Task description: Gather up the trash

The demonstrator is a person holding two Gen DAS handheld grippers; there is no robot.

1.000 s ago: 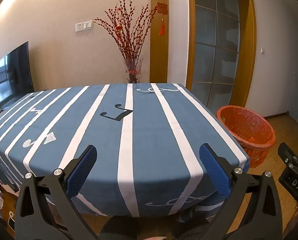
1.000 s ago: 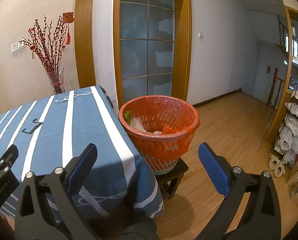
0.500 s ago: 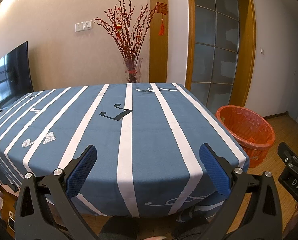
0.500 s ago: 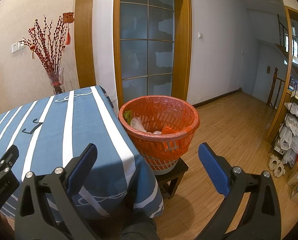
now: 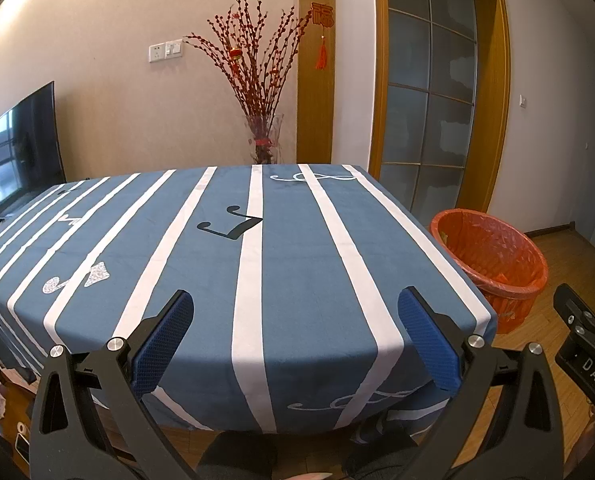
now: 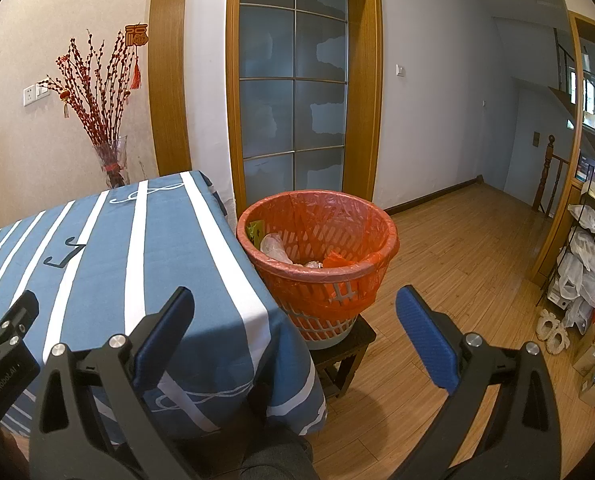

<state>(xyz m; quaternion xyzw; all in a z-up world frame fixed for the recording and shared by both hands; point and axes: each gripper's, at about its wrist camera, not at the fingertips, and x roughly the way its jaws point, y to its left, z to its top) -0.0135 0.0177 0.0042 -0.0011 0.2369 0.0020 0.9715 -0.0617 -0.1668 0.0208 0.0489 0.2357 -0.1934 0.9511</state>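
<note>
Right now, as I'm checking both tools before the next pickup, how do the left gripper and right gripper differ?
The left gripper hangs over the striped tablecloth; the right gripper faces the orange trash basket beside the table. Left sees no trash; right sees wrappers in the basket. Both have blue-padded jaws wide open, holding nothing.

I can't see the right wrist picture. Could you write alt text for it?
An open two-finger claw with blue pads, holding nothing, points at an orange-lined trash basket that already holds wrappers and stands on a small dark stool on the wooden floor. Left of it is a table under a blue and white striped tablecloth; behind is a frosted glass door.
</note>
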